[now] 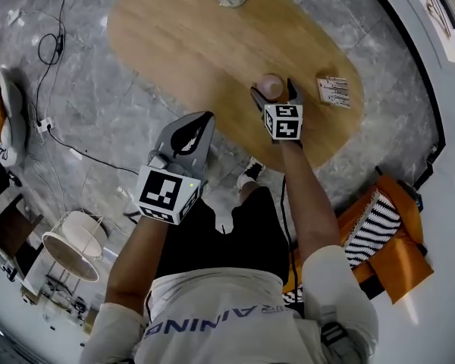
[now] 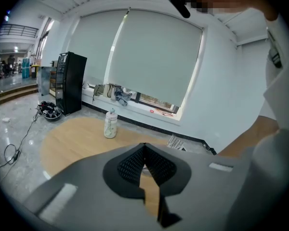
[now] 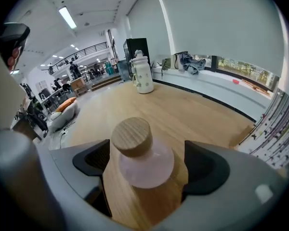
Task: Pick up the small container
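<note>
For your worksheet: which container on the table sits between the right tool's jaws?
The small pink container with a wooden lid; the white bottle stands far away.

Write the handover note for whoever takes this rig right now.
Left gripper: jaws together, empty, held by the near edge of the table.
Right gripper: open, one jaw on each side of the container, not clamped on it.
Container: upright on the table, wooden stopper on.
Done: right gripper is lined up around it.
Left: close the right jaws on the container and lift it.
</note>
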Available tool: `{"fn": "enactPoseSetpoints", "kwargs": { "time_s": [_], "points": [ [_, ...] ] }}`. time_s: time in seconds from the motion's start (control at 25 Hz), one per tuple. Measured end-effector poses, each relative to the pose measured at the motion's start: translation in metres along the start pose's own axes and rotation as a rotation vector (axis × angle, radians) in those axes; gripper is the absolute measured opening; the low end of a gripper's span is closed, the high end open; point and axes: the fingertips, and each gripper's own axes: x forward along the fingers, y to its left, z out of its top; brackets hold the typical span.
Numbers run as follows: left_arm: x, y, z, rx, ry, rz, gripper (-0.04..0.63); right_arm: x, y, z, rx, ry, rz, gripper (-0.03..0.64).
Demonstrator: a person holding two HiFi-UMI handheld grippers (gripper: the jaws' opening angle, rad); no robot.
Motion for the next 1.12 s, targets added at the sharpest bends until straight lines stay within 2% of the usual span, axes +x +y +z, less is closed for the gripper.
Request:
{"fn": "enactPoseSetpoints", "kwargs": {
  "time_s": [0.24, 0.36, 0.48, 0.6, 0.72, 1.12],
  "points": [
    [-0.002, 0.013, -0.017, -0.013, 0.016, 0.023, 0.001, 0.03, 0.002, -0.012, -0.059, 0.019, -0.014, 0.485],
    [-0.002, 0.015, -0.019, -0.022, 0.007, 0.023, 0.0, 0.035, -0.002, -0.013, -0.062, 0.001, -0.049, 0.452],
    [0.001, 0.019, -0.021, -0.034, 0.002, 0.03, 0.001, 0.037, -0.002, -0.012, -0.072, -0.021, -0.072, 0.446],
    [0.003, 0.02, -0.024, -0.048, 0.004, 0.038, 0.001, 0.038, 0.0, -0.013, -0.087, -0.009, -0.065, 0.417],
    [0.003, 0.018, -0.024, -0.042, 0.01, 0.037, 0.002, 0.037, 0.003, -0.015, -0.088, 0.001, -0.057, 0.417],
    [-0.005, 0.015, -0.016, -0.032, -0.004, 0.045, 0.001, 0.002, 0.008, 0.014, -0.092, -0.067, -0.035, 0.417]
  ]
}}
